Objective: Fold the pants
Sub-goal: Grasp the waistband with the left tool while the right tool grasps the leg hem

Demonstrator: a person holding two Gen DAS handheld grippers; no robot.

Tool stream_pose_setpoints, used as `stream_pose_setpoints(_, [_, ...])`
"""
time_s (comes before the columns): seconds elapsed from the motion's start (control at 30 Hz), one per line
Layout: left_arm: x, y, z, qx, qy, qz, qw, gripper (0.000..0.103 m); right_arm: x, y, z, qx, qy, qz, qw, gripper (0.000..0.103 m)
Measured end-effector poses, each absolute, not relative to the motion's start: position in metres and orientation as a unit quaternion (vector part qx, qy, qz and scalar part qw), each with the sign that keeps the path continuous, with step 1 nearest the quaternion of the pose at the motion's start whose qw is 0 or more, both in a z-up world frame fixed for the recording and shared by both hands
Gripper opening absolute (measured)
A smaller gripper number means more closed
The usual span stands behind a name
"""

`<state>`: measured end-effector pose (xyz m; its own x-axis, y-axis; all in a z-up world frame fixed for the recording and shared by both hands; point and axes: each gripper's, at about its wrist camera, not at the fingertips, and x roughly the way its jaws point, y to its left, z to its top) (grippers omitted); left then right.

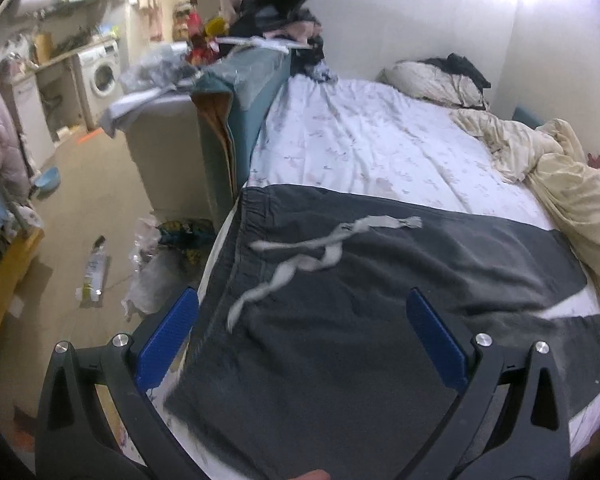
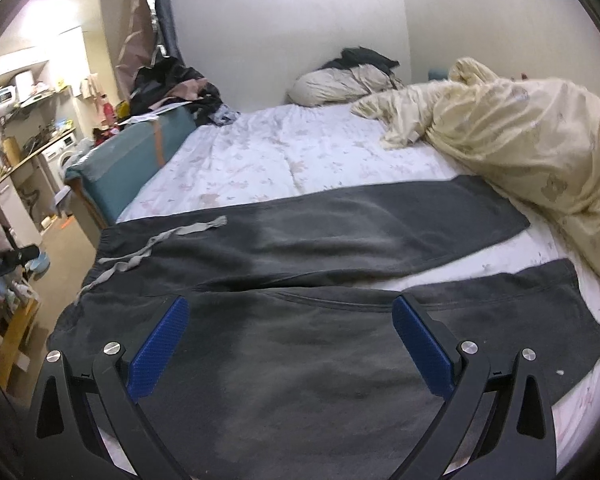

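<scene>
Both grippers, the left gripper (image 1: 302,334) and the right gripper (image 2: 290,332), are hovering with jaws spread wide and gripping nothing, since the dark pants (image 2: 300,240) are lying flat ahead of them on the bed (image 2: 260,156), legs parted, awaiting the first fold.

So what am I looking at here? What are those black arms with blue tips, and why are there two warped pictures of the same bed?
Those are two hand-held grippers, one in each of a person's hands, each with a wide-angle camera looking along its fingers. One picture comes from the left gripper, the other from the right gripper. Both are wide open and hold nothing. On the bed sheet lie dark grey pants, spread flat with legs apart, and a pale drawstring loose at the waist. A yellowish duvet is bunched along one side, and a pillow lies at the far end. No folding has started.
</scene>
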<state>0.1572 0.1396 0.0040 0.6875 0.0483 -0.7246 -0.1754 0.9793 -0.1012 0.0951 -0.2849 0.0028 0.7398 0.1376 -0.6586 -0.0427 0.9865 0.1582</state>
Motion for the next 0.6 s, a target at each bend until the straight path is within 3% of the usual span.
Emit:
stream_pose_setpoints(0.53, [0.359, 0.212, -0.106, 0.011, 0.456, 0.034, 0.889, 0.097, 0.131, -0.294, -0.039, 0.055, 0.414, 0.02, 0.908, 0.103])
stream_pose_setpoints(0.6, [0.374, 0.218, -0.12, 0.017, 0.466, 0.033, 0.884, 0.091, 0.134, -0.295, -0.044, 0.054, 0.423, 0.016, 0.904, 0.103])
